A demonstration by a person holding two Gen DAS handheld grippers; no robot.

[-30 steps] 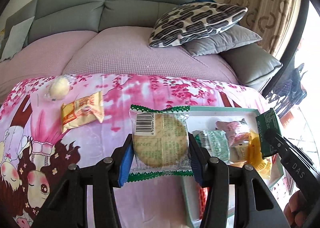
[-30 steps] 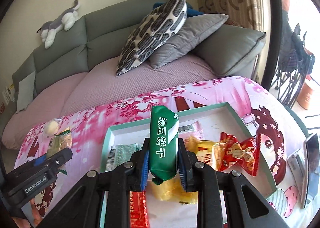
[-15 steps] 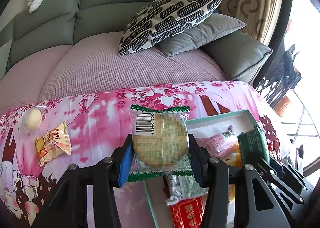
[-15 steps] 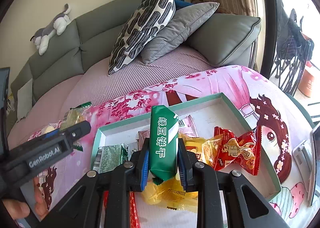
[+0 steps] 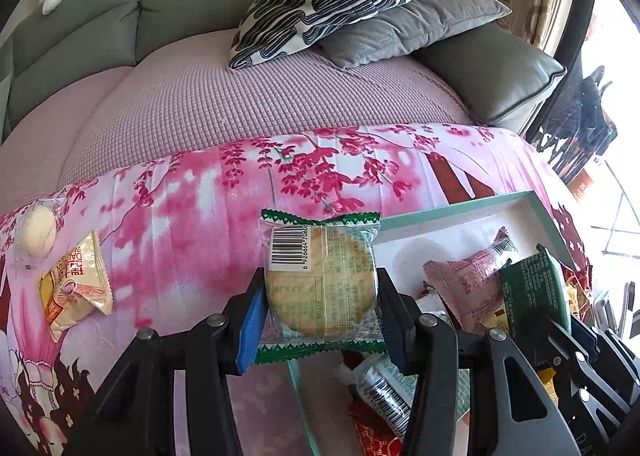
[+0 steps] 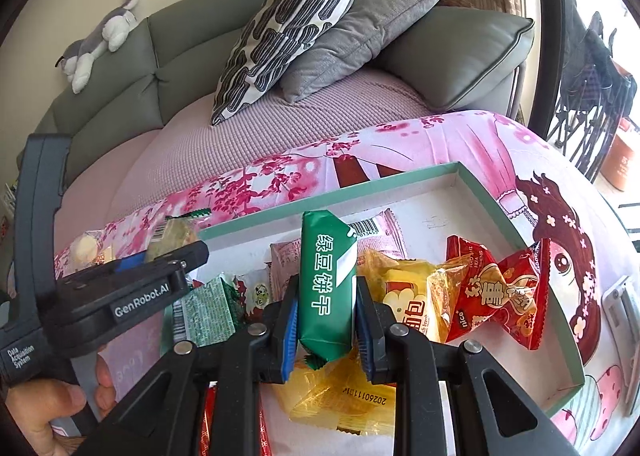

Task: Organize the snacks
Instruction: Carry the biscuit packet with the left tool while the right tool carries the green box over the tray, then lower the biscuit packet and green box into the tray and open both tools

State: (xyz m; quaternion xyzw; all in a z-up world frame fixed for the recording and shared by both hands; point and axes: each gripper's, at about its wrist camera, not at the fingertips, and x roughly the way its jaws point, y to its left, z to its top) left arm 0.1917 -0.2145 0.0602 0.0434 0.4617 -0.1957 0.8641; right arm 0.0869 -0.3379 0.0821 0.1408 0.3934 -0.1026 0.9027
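My left gripper point(image 5: 320, 308) is shut on a round biscuit in a clear, green-edged wrapper point(image 5: 322, 288), held over the left rim of the teal tray point(image 5: 448, 212). My right gripper point(image 6: 326, 316) is shut on a green snack bar with white characters point(image 6: 327, 288), upright above the tray point(image 6: 492, 208). That tray holds several wrapped snacks: red candy packets point(image 6: 500, 292), yellow packets point(image 6: 404, 292), a pink packet point(image 5: 468, 284). In the left wrist view the green bar point(image 5: 534, 292) shows at the right edge. A yellow snack packet point(image 5: 72, 284) and a round pale cake point(image 5: 36, 232) lie on the pink cloth at left.
The pink cartoon-print cloth point(image 5: 248, 192) covers the table in front of a grey sofa point(image 6: 120, 96) with patterned point(image 6: 288, 24) and grey cushions. A hand point(image 6: 40, 408) grips the left gripper's handle. A phone-like device point(image 6: 624, 304) lies at the table's right edge.
The left gripper has carried the biscuit rightward and down to the tray's left rim. The right gripper, with the green bar, has sunk slightly toward the tray.
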